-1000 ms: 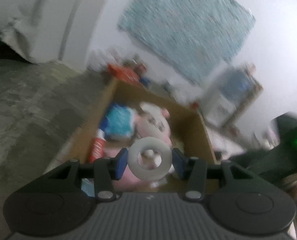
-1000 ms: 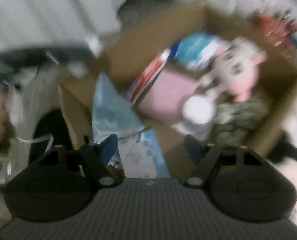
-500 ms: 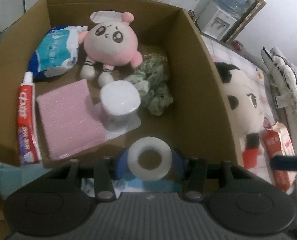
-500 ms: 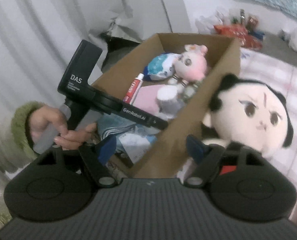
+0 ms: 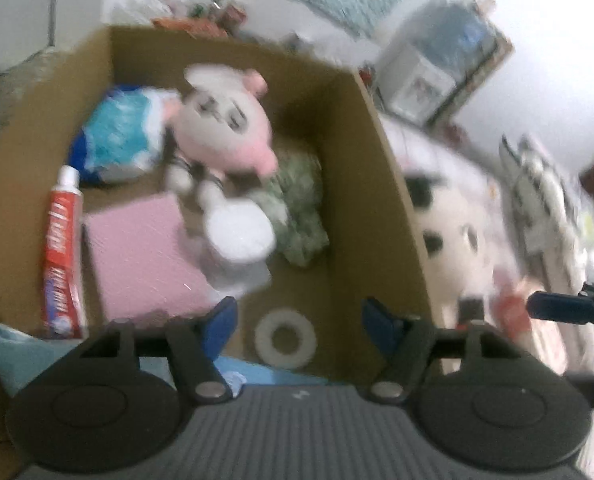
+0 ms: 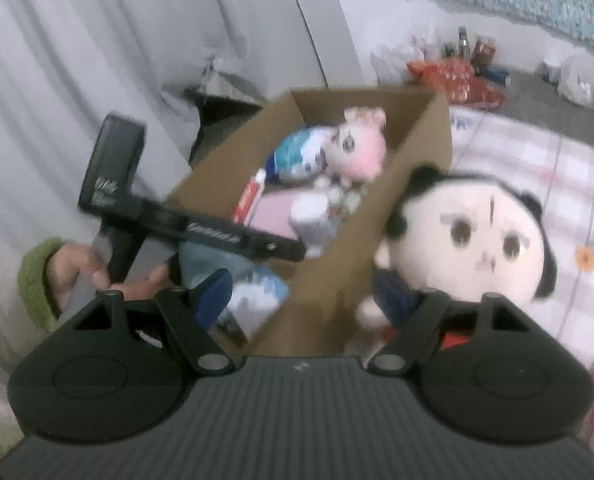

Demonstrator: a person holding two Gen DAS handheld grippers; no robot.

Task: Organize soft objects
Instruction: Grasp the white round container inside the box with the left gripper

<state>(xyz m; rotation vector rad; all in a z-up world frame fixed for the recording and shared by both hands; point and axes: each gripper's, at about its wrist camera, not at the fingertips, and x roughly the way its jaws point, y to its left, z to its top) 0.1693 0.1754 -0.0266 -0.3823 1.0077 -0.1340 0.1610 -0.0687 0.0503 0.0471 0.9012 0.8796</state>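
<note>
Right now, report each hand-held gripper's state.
Left hand-held gripper: open, holding nothing; white ring lies in the box.
Right hand-held gripper: open, empty.

Soft even indoor light; both views motion-blurred, fisheye bending at edges.

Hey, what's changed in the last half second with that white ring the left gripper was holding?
The left gripper has opened and let go of the white ring, which now lies on the floor of the cardboard box near its front wall. The pink plush, toothpaste tube and pink cloth lie as before. The right gripper stays open and empty.
</note>
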